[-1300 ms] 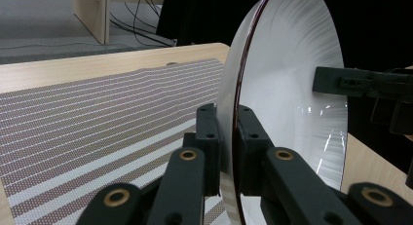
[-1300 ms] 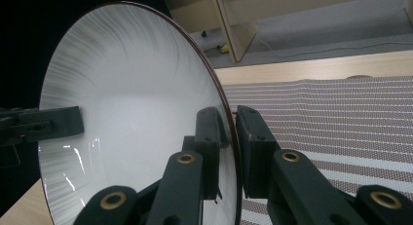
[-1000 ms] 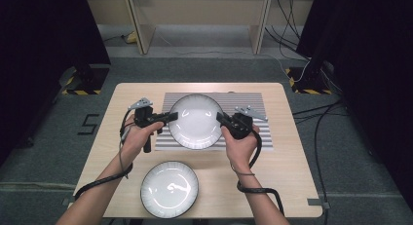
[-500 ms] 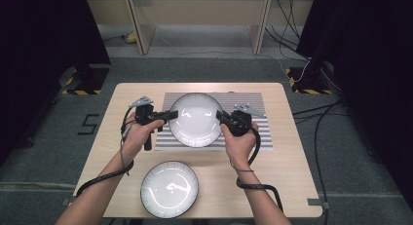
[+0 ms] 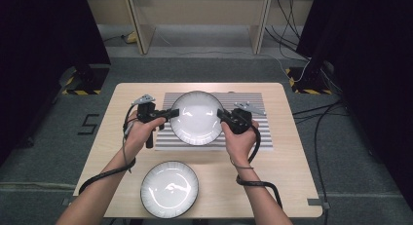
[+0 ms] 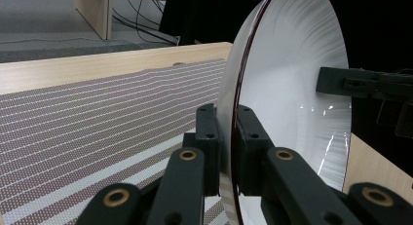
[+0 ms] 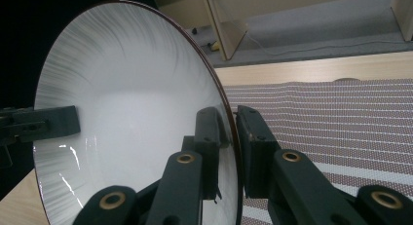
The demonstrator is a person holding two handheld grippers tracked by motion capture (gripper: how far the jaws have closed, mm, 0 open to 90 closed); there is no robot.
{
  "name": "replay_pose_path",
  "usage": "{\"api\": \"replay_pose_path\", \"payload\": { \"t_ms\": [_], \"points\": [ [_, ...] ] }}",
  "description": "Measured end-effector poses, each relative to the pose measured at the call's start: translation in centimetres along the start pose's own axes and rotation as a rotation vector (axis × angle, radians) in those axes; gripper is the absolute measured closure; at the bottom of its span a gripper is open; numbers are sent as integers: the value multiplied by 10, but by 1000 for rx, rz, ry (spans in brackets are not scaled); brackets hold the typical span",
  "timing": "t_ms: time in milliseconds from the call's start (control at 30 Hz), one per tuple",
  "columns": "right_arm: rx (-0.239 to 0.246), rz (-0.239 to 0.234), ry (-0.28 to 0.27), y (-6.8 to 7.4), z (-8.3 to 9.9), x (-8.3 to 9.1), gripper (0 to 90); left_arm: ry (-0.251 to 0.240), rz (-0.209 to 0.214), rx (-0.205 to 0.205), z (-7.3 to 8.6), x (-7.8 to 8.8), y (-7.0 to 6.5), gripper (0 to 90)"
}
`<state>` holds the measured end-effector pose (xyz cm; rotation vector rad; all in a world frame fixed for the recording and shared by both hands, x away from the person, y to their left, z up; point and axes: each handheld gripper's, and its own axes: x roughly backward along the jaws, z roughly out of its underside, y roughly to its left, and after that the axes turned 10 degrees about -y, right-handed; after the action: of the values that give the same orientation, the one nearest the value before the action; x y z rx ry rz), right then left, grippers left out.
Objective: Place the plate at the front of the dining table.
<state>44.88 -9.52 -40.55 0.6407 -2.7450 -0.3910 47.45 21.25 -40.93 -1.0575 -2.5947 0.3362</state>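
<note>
Nothing much has moved since the earlier frames: both hands and the upper plate [image 5: 197,118] hold the same place over the striped mat [image 5: 263,132] at the middle of the bench [image 5: 292,186]. Left tongs [image 5: 171,113] pinch the plate's left rim; right tongs [image 5: 220,114] pinch its right rim, pads pressed on either face of the rim in both gripper views. Judgement: the step in hand is a two-handed carry of the plate, gripped and apparently just clear of the mat; whether it touches the mat I cannot tell from above. A second plate [image 5: 169,189] lies near the bench's front edge, well apart. Next move likely calls for both hands travelling together, level, so the rim does not slip or twist in either grip. The left gripper view shows the plate [image 6: 292,88] edge-on with the opposite tongs clamped at its far rim; the high view shows the layout and the spare plate.
</note>
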Motion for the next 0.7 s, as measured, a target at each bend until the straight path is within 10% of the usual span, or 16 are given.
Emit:
{"api": "replay_pose_path", "payload": {
  "t_ms": [700],
  "points": [
    [2, 20, 6, -4, -4, -9, 799, 5, -11, 5, -4, -10, 5, 821]
  ]
}}
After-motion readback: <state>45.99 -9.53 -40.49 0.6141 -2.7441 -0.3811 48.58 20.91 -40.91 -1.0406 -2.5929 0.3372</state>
